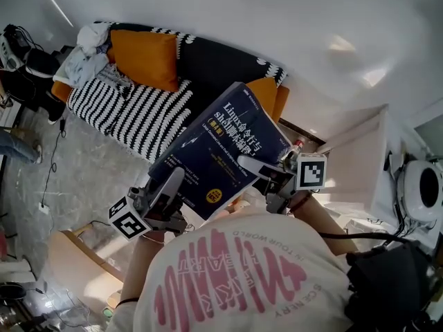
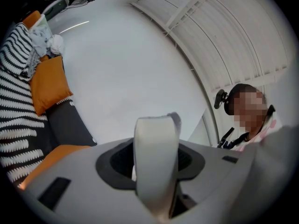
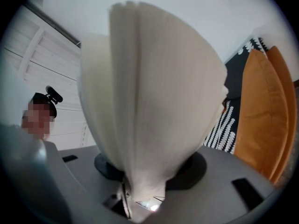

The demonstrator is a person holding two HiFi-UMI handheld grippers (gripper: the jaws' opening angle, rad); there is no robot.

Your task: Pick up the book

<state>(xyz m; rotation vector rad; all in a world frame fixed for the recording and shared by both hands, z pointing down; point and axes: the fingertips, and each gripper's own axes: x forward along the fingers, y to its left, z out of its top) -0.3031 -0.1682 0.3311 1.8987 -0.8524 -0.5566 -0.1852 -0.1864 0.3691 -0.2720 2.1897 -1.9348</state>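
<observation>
A dark blue book [image 1: 225, 147] with pale print on its cover is held up in the air, tilted, in front of the person's chest. My left gripper [image 1: 169, 189] is shut on its lower left corner, with a white finger lying across the cover. At the book's lower right edge my right gripper [image 1: 257, 168] is shut on it as well. In the right gripper view the book's cream page edges [image 3: 154, 87] fan out and fill the middle. One pale finger [image 2: 155, 157] stands upright in the left gripper view and hides what it presses on.
Behind the book stands a sofa with a black-and-white striped throw [image 1: 135, 109] and orange cushions [image 1: 142, 57]. A white cabinet [image 1: 360, 158] is at the right, and a light wooden seat [image 1: 76, 261] at the lower left. The person [image 2: 250, 106] shows in both gripper views.
</observation>
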